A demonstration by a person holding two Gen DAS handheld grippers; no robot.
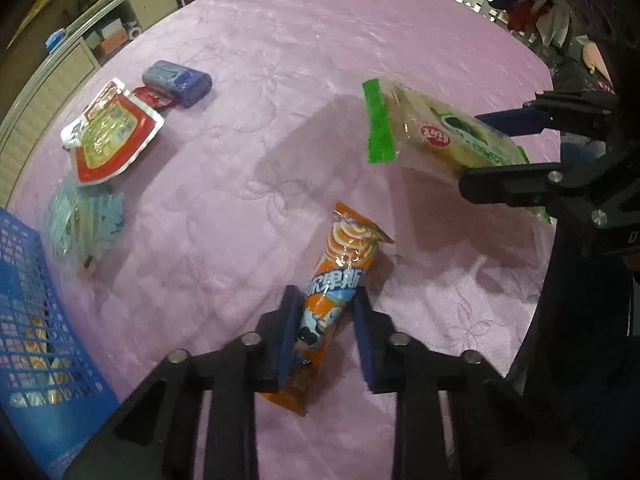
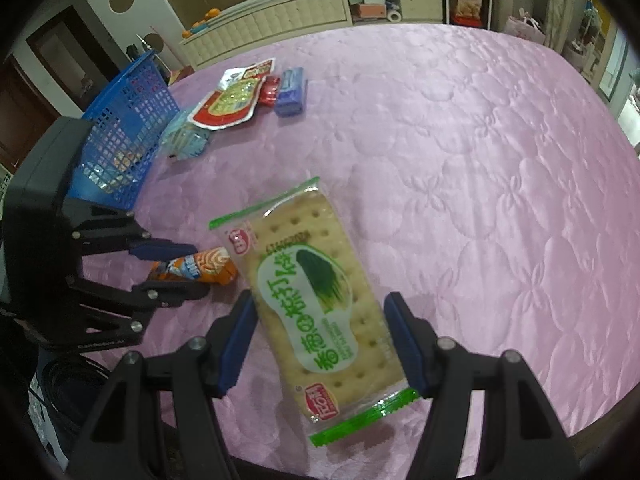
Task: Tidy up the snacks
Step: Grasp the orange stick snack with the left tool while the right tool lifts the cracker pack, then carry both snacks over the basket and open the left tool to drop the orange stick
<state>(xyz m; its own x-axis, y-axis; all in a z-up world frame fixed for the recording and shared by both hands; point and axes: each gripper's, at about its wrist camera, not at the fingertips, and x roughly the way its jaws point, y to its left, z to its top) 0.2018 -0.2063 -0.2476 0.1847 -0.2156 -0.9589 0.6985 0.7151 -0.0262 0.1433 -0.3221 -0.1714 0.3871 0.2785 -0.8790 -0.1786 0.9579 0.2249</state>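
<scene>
Gripping orange snack (image 1: 338,280), cracker pk (image 2: 316,300)

Left tool (image 1: 326,334): matte black linkage arms, silver round pivot screws, flat dark-blue finger pads (image 1: 290,336). Right tool (image 2: 320,344): same build, black frame, blue pads, silver screws. Boxy black housing of left tool at left of right-wrist frame, faint white lettering on its lower edge, illegible.

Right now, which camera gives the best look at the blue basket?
The right wrist view: the blue basket shows its rim and mesh wall. The left wrist view catches only a cropped corner at the frame edge.
</scene>
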